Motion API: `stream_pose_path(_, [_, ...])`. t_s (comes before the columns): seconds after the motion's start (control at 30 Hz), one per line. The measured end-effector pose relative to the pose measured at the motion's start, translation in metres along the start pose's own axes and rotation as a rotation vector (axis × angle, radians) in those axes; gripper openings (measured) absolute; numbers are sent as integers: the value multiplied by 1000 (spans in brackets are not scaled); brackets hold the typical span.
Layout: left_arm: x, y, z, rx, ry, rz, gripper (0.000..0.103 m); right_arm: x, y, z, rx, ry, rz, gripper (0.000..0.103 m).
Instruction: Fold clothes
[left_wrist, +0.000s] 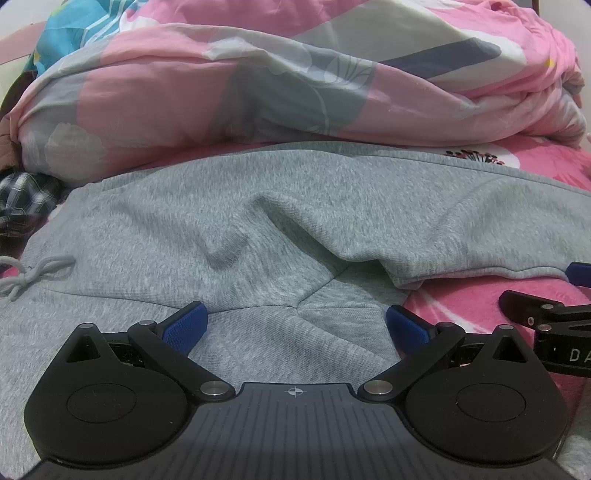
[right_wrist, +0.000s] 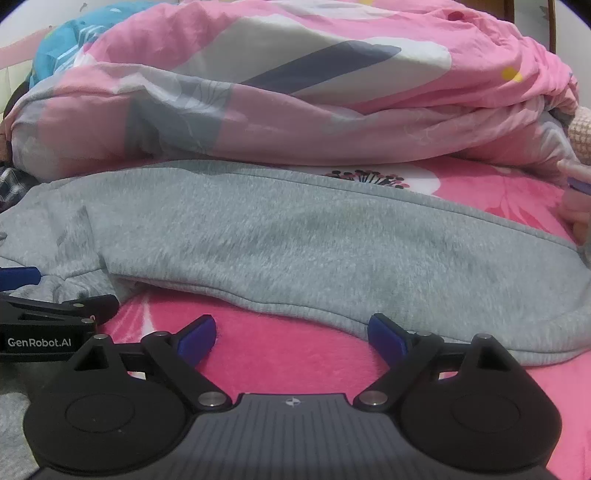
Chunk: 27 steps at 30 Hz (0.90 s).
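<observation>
Grey fleece sweatpants (left_wrist: 229, 221) lie spread across a pink blanket (right_wrist: 280, 350), with a white drawstring (left_wrist: 33, 273) at the left end. My left gripper (left_wrist: 295, 314) is open and sits low over the wrinkled seat of the pants, its blue pads wide apart with nothing pinched. My right gripper (right_wrist: 291, 325) is open too, over bare pink blanket just short of the near edge of a pant leg (right_wrist: 332, 258). Its right pad is close to the leg's edge. The right gripper's fingers (left_wrist: 524, 306) show at the right edge of the left wrist view.
A bulky pink, grey and white quilt (left_wrist: 258, 81) is heaped right behind the pants. A dark plaid cloth (left_wrist: 26, 199) lies at the far left. A person's hand (right_wrist: 576, 210) shows at the right edge, near the leg's far end.
</observation>
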<state>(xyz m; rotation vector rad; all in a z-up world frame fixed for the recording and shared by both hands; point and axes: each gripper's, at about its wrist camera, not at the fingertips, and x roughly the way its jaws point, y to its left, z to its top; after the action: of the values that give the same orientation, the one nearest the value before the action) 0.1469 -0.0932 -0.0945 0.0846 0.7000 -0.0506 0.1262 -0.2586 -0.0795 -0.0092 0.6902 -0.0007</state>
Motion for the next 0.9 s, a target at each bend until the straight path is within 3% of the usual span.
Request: stream_pose_path(0.9, [0,0,1,3,2,-3,103,3,2,1,-22,6,4,96])
